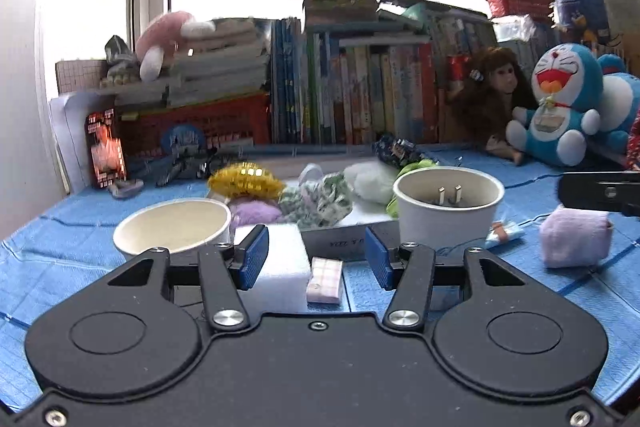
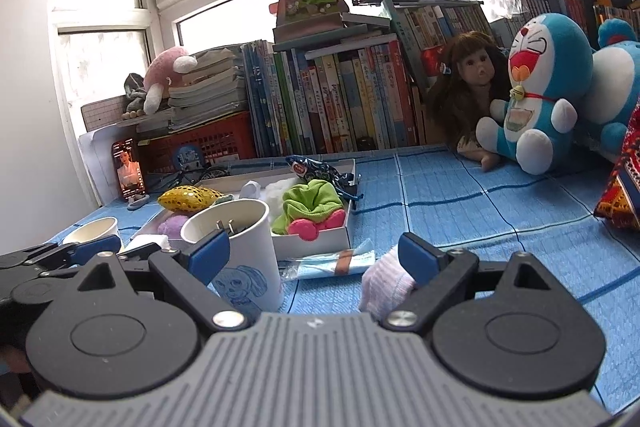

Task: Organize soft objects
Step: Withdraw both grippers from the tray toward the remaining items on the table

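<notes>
Mid-task view over the blue cloth (image 2: pixel 480 211). My left gripper (image 1: pixel 316 253) stands with jaws spread and nothing between them; a white foam block (image 1: pixel 280 267) and a small pink checked eraser-like piece (image 1: pixel 325 279) lie just beyond its fingers, near the open white bowl (image 1: pixel 172 227) at left. My right gripper (image 2: pixel 316 255) is likewise spread and empty — the pale lilac rolled cloth (image 2: pixel 386 285) lies just inside its right finger, apparently touching it, not clamped.

Done, as I judge it: the shallow white box (image 2: pixel 320 239) at centre already holds several soft items — a green and pink plush (image 2: pixel 312 207), white fluff (image 2: pixel 278 187), a purple pompom (image 2: pixel 172 225) and a gold sequinned pouch (image 2: pixel 188 198) at its far-left edge. The paper cup (image 2: pixel 244 251) with the drawn dog holds a plug, not a soft thing.

Left to do, I estimate: the lilac cloth, the foam block, the checked piece and a light-blue wrapped packet (image 2: pixel 336 263) near the box remain loose on the cloth. The task looks roughly half finished; the lilac cloth seems the likeliest next pick.
</notes>
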### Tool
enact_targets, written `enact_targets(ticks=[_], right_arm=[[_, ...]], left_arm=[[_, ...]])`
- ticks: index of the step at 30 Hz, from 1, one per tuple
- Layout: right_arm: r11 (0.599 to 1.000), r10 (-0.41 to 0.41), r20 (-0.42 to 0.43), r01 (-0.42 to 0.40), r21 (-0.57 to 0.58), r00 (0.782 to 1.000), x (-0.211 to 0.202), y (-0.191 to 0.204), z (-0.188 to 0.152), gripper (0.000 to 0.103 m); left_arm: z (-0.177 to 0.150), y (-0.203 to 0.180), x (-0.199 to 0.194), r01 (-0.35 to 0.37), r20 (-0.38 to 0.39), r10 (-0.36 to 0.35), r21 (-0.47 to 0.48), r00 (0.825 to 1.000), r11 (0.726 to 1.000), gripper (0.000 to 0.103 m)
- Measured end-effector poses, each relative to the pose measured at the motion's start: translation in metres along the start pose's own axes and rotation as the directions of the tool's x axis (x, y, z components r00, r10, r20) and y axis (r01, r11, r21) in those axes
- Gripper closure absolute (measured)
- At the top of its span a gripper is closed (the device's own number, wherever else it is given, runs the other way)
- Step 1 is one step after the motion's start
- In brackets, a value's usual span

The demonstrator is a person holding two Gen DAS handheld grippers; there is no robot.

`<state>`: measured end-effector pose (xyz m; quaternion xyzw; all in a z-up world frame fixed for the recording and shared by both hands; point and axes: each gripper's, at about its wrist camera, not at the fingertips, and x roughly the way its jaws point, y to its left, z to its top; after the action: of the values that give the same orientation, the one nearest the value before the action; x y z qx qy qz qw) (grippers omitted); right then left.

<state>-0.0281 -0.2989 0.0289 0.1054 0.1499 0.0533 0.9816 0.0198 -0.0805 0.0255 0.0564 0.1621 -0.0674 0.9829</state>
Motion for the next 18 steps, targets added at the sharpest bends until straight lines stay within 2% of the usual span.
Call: enact_targets(ticks=[3, 9, 18], right_arm=[[1.000, -0.003, -0.002, 0.003, 0.008, 1.000, 0.000, -0.003, -0.002, 0.007], [1.000, -0.012, -0.011, 0.012, 0.018, 1.000, 0.002, -0.006, -0.005, 0.007], [0.999, -0.021, -0.017, 0.022, 0.032, 1.000, 0.001, -0.011, -0.008, 0.007]], left_arm=[[-0.003, 0.003, 0.010, 0.014, -0.049, -0.016, -0.038, 0.999, 0.999, 0.051], [-0.010, -0.004, 0.003, 0.034, -0.039, -0.034, 0.013, 0.999, 0.999, 0.044], [-0.025, -0.016, -0.022, 0.103, -0.053, -0.100, 0.051, 0.994, 0.993, 0.040]])
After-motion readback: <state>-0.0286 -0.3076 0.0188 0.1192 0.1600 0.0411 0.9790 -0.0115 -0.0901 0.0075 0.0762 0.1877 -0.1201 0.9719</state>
